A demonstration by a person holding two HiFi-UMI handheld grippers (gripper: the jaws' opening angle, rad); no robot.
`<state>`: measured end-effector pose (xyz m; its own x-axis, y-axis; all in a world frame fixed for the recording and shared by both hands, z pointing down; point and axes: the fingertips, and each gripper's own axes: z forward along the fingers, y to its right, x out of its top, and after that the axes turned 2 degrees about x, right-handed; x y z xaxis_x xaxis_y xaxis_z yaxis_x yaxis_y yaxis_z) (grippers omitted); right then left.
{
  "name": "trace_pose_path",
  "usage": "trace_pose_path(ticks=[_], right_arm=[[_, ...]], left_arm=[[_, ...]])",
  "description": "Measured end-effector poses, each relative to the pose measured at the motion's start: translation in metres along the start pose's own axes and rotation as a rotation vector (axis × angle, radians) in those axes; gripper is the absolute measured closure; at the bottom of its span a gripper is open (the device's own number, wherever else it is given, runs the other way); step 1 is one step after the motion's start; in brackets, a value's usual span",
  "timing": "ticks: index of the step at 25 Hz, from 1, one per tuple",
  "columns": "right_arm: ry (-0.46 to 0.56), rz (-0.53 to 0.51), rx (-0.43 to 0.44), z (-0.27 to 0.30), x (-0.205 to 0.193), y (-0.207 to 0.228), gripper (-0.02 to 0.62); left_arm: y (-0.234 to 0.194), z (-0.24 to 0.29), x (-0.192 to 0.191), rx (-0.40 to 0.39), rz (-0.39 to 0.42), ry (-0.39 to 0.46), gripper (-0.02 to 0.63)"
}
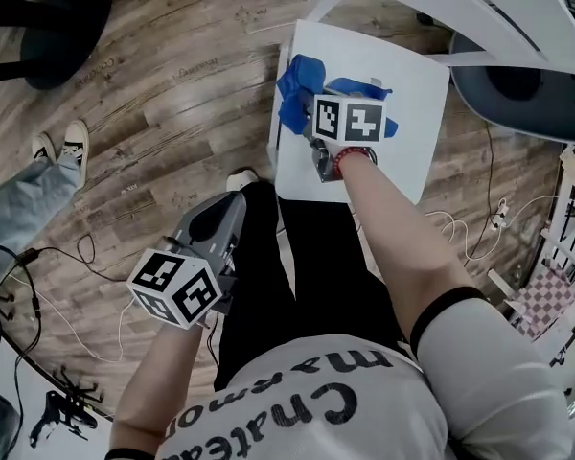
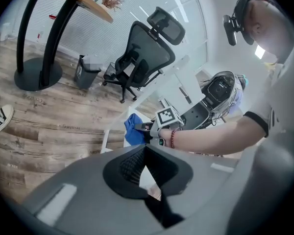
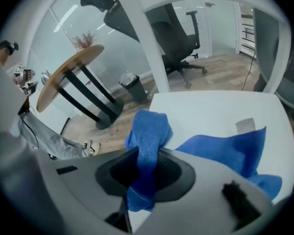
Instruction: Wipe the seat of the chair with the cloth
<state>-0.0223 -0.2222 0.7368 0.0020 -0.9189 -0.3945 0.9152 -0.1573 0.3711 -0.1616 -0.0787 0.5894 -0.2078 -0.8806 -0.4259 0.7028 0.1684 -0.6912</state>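
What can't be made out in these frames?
- Right gripper: in the head view its marker cube covers the jaws.
- Cloth: in the right gripper view the gripper's body hides the cloth's lower end, so its contact with the seat is unclear.
- Small grey patch on the seat: too small to identify.
- Whether the seat is dirty or clean: not visible in any view.
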Motion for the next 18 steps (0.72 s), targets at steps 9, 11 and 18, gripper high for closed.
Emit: trace_pose_path(ticks=[9,11,18], right_arm=[[-0.103,-0.035,-0.143,0.000,0.001,0.004,0.509],[-0.081,-0.024,-0.128,-0.001,0.001,0.004,0.509],[-0.075,-0.015,-0.112,-0.031,-0.019,0.053,0.511]], left_arm=[[-0.014,-0.013,0.004,0.015,0.063,-0.007,0.598],[-0.030,-0.019,0.010,0.069,0.039,0.033,0.598],[-0.012,0.011,0.002,0.104,0.003,0.056,0.598]])
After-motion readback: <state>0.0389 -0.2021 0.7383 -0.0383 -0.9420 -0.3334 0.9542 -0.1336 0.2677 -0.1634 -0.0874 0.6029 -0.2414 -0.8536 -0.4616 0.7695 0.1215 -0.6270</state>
